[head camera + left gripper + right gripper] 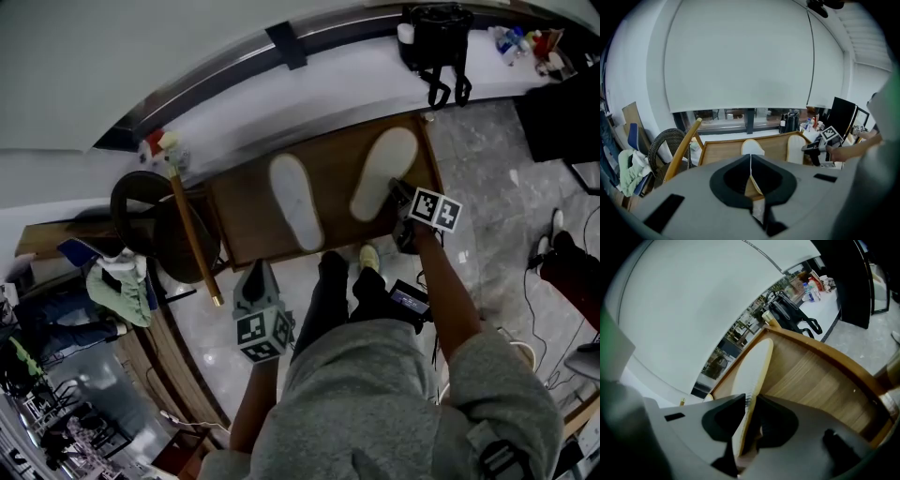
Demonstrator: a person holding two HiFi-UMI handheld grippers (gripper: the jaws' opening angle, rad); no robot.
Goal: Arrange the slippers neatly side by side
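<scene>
Two white slippers lie on a low wooden platform (342, 155). The left slipper (296, 202) (752, 147) rests flat, angled toward the platform's front. My right gripper (401, 190) (751, 401) is shut on the near rim of the right slipper (384, 172) (752, 371), which runs away between the jaws. The left gripper view shows this slipper (796, 146) beside the right gripper (811, 147). My left gripper (255, 274) (751, 163) hangs over the floor just in front of the platform, shut with nothing in it.
A dark wicker chair (141, 211) and a long wooden pole (192, 234) stand left of the platform. A black bag (436, 37) and bottles (525, 42) sit on the white ledge behind. The person's legs and a shoe (368, 258) are at the platform's front edge.
</scene>
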